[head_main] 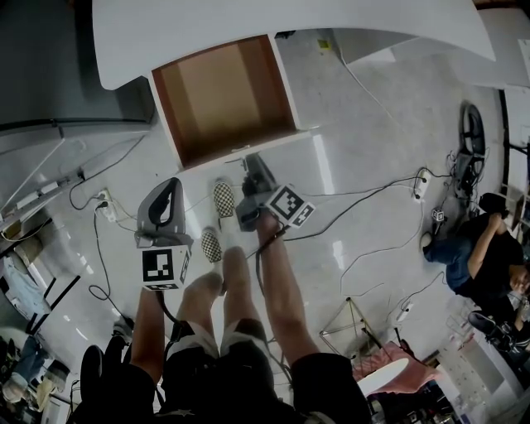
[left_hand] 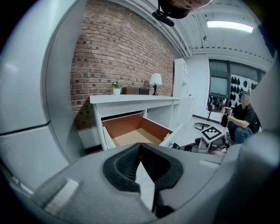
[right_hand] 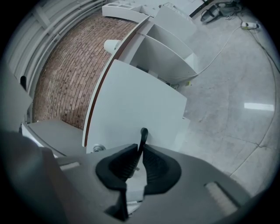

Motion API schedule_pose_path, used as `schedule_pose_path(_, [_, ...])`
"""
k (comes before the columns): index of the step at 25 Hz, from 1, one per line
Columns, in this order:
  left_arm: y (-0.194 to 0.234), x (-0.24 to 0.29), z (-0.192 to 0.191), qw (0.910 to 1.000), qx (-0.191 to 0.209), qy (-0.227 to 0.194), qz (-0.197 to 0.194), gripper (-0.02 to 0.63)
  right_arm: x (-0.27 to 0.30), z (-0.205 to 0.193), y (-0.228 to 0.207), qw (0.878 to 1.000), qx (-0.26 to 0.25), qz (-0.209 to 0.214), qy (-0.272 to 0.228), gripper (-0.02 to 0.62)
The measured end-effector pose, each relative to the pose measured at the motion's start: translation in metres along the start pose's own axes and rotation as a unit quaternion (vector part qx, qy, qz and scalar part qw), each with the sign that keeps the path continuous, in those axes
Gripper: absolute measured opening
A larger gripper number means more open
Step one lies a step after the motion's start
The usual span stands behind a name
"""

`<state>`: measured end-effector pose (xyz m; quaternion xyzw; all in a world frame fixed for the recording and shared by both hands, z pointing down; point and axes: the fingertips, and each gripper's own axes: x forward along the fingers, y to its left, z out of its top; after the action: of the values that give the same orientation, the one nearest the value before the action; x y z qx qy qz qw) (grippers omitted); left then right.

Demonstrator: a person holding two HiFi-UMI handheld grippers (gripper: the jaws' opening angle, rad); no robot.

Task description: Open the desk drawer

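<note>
Brown-lined inside, the drawer (head_main: 225, 95) stands pulled well out from under the white surface (head_main: 248, 25). Its white front panel (head_main: 248, 151) is on the side nearest the person.

The right tool (head_main: 248, 163) is closed on the thin dark handle (right_hand: 142, 135) at the front panel. In the right gripper view both ribbed pads (right_hand: 122, 165) press against the handle from either side, and the white panel fills the area behind it.

The left tool (head_main: 171, 185) is held in the air to the left of the right tool, apart from the drawer and pointing toward it. In the left gripper view its jaw tips meet, with nothing between them.

The person's checkered shoes (head_main: 224, 199) stand on the pale floor (head_main: 373, 141) near the front panel, between the two tools. Cables (head_main: 364, 195) trail across the floor. A brick wall (left_hand: 118, 52) rises behind the surface, which carries a lamp (left_hand: 155, 80) and a small plant (left_hand: 116, 85). A second person (head_main: 484, 248) sits well to the right.
</note>
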<state>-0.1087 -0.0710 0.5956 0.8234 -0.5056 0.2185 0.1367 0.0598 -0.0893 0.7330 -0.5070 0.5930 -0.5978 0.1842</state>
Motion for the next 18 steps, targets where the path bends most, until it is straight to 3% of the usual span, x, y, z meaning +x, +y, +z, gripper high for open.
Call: schedule_pose_path(18, [0.0062, -0.0026, -0.0041, 1.0, -0.004, 0.003, 0.002, 0.011, 0.0001, -0.0006, 0.0008, 1.0, -0.005, -0.005, -0.006, 0.051])
